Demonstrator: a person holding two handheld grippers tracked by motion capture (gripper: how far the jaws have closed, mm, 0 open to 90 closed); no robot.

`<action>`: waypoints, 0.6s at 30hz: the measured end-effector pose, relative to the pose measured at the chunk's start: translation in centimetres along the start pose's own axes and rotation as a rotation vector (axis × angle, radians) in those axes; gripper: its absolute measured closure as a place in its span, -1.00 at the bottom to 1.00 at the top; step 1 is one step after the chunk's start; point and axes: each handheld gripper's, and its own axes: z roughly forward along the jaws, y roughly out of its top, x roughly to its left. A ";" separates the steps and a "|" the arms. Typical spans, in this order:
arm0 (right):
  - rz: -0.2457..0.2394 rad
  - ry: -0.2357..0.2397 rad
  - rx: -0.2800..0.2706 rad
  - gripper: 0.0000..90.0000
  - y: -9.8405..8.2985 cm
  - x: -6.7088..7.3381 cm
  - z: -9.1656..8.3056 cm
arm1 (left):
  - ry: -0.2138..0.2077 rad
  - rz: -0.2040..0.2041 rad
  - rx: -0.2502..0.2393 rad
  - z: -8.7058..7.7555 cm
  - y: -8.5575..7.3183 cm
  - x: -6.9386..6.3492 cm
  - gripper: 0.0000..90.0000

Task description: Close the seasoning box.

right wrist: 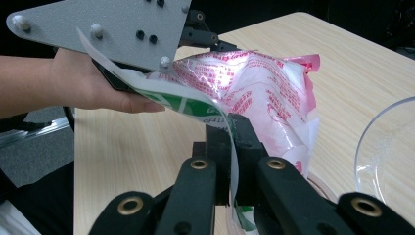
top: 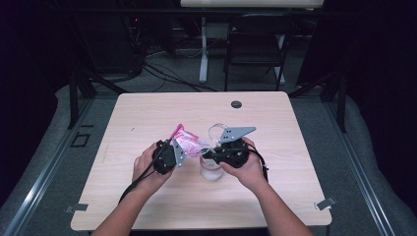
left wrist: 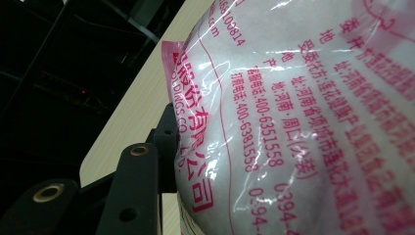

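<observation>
Your left hand-held gripper [top: 173, 153] clamps the pink bag [top: 188, 143] above the counter [top: 147, 118]; the right hand-held gripper [right wrist: 234, 142] pinches its torn strip [right wrist: 195, 105]. Pull unevenly and powder could spill past the glass cup [top: 211, 169].

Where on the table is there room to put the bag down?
The bare wood at the table's far left corner and along its near edge is free. The middle is crowded: the bag, the glass cup, a clear bowl and both hands.
</observation>
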 end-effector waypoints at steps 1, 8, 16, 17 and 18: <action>0.001 0.000 -0.001 0.97 0.0 0.0 0.0 | 0.002 0.002 -0.001 0.0 0.0 0.0 0.30; 0.011 0.001 0.010 0.98 -0.3 0.1 0.0 | 0.020 0.029 -0.001 0.1 0.2 0.0 0.30; 0.000 0.008 0.024 0.98 -0.6 0.3 0.0 | 0.040 0.037 -0.017 0.1 0.5 0.1 0.30; -0.004 0.010 0.028 0.98 -0.6 0.3 0.0 | 0.042 0.045 -0.012 0.1 0.6 0.2 0.30; -0.004 0.011 0.029 0.98 -0.6 0.3 0.0 | 0.043 0.050 -0.010 0.1 0.6 0.2 0.30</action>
